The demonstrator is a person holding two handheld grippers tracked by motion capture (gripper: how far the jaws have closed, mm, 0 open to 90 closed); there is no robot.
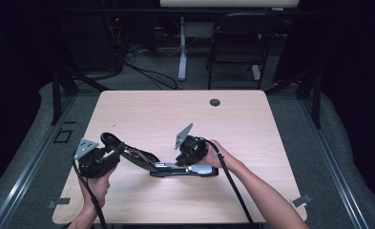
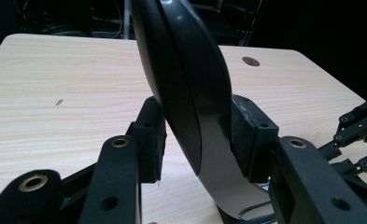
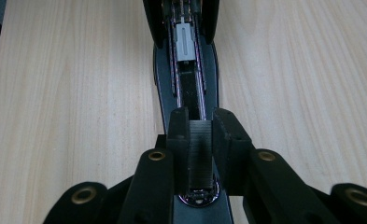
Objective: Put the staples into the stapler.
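One opened stapler [image 1: 175,167] on the table [image 1: 252,124]: left gripper [image 1: 117,151] clamps its lid, right gripper [image 1: 194,164] pinches its staples.

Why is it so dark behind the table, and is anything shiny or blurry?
High view: the table is lit, the room behind it nearly black. Left gripper view: the stapler lid, clamped by the left gripper, shows a pale sheen and soft edges. Right gripper view: the right gripper holds a staple strip; the table looks softer at the far end.
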